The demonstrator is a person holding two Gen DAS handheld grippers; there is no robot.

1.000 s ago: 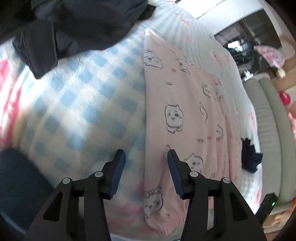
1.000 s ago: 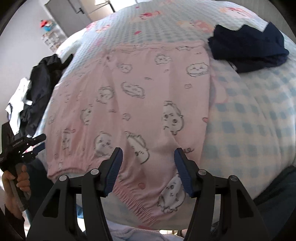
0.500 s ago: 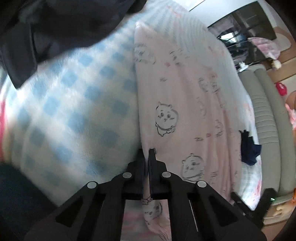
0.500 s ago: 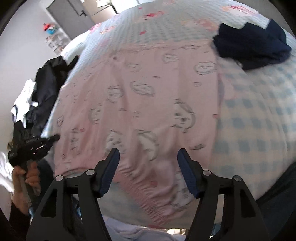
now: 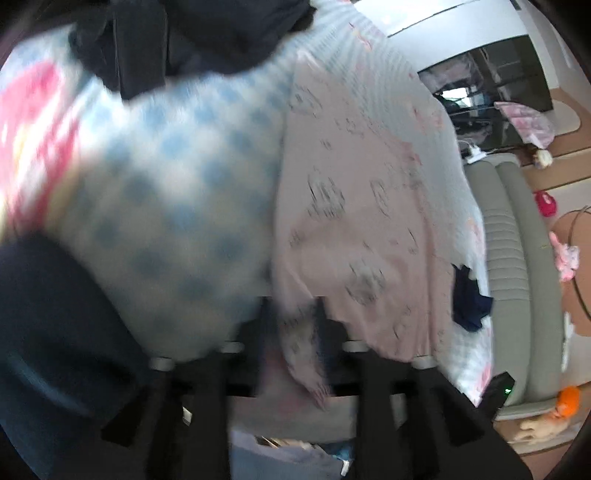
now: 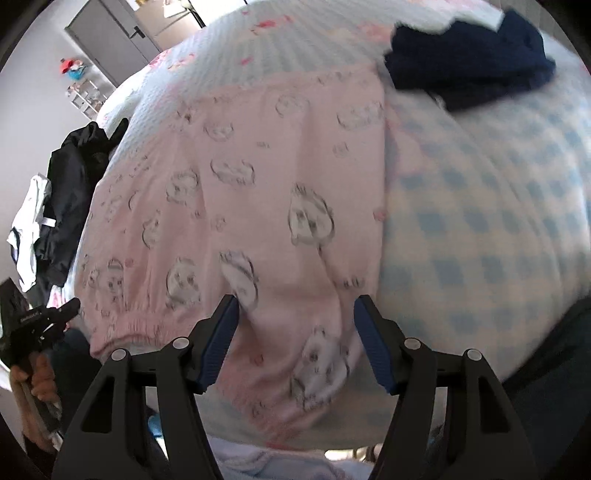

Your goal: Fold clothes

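A pink garment [image 5: 351, 184] printed with small cartoon faces lies spread on the blue-checked bedcover [image 5: 166, 184]. In the blurred left wrist view my left gripper [image 5: 293, 317] sits at the garment's near left edge. Its fingers stand a little apart with pink cloth between them, and I cannot tell whether they pinch it. In the right wrist view my right gripper [image 6: 295, 317] is open over the pink garment [image 6: 258, 166] near its gathered hem, with nothing gripped. The left gripper [image 6: 48, 321] shows at the garment's left corner, held by a hand [image 6: 37, 373].
A pile of black clothes [image 5: 184, 29] lies beyond the garment on the left, also seen as the dark pile [image 6: 70, 173]. A navy cloth [image 6: 469, 62] sits at the garment's far right corner. A grey sofa [image 5: 509, 258] runs along the bed. The bedcover [image 6: 480, 221] is bare to the right.
The left gripper shut at the garment's left edge half a second ago; now its fingers stand slightly apart and the view is blurred by motion. The right gripper stayed open and shifted slightly closer.
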